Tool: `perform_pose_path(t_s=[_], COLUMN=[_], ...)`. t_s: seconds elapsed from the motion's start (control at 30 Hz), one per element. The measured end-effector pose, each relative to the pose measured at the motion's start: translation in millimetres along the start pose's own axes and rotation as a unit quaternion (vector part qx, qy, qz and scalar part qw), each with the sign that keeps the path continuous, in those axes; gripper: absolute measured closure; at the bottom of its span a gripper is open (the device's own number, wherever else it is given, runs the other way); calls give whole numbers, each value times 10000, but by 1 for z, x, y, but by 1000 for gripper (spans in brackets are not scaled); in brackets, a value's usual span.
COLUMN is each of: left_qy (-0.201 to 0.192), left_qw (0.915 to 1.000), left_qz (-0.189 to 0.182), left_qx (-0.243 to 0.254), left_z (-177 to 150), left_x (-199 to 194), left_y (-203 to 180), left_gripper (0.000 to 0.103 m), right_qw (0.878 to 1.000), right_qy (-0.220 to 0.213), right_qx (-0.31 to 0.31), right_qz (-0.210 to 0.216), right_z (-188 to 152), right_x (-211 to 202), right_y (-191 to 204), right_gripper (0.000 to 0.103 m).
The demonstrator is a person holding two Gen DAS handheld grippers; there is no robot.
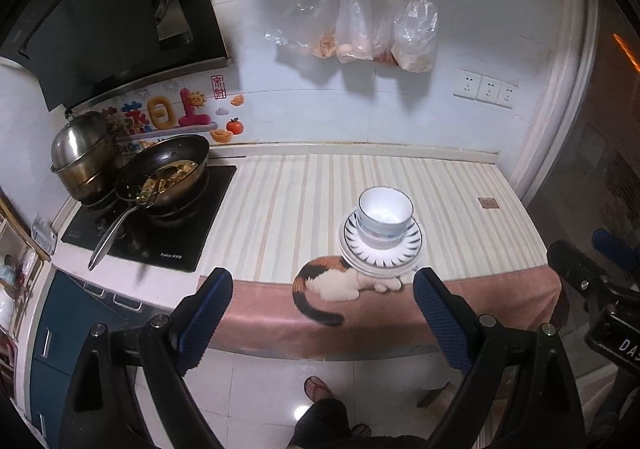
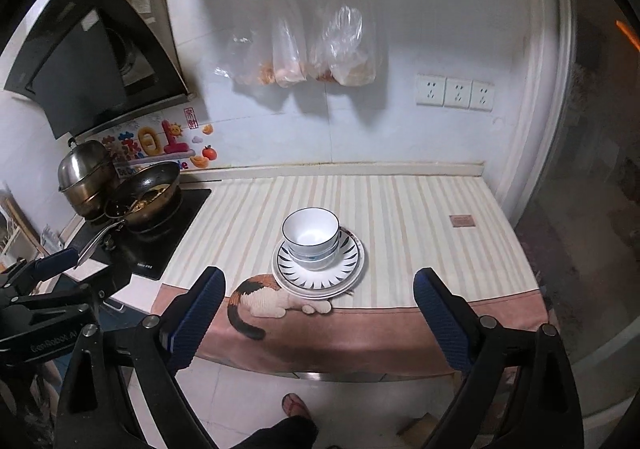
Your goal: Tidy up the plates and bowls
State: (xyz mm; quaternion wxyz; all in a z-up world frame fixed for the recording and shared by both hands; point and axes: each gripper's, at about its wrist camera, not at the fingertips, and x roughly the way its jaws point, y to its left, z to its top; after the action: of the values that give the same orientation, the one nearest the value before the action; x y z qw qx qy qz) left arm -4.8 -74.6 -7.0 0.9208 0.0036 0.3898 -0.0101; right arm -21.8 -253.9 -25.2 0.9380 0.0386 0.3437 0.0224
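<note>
While both tools hung back off the counter's front edge, the left gripper (image 1: 322, 323) and the right gripper (image 2: 320, 319) stood spread wide with nothing between their blue pads. Nested bowls (image 2: 311, 236) sat on stacked plates (image 2: 320, 273), on the striped cloth (image 2: 420, 217) just behind its printed cat (image 2: 264, 299), well apart from the wok (image 1: 168, 173). I judged the stacking done or nearly so; any next move would call for a careful, level approach.

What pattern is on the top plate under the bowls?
White top plate with dark spiky strokes around its rim, clearest in the right wrist view.
</note>
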Motion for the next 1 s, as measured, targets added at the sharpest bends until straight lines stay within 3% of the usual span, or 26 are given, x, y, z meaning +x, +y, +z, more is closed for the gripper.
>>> perform_pose_path(t_s=[0.1,0.43,1.0], left_qy=[0,-406,-575], left_qw=[10000,9988,9977], left_qz=[-89,275,289], left_qx=[9,-46,-224], left_z=[-15,-49,-64], left_x=[-13,-47,-64], left_y=[0,5,16], left_gripper=[10,10,10], right_qw=[10000,9998,9993], right_qy=[-77,-165,-303], right_qx=[-28,1,-171], right_qz=[-3,-86,-137], right_z=[-16,-53,-59], right_x=[-25,-67,-86], right_y=[8,19,22], right_gripper=[4,3,3])
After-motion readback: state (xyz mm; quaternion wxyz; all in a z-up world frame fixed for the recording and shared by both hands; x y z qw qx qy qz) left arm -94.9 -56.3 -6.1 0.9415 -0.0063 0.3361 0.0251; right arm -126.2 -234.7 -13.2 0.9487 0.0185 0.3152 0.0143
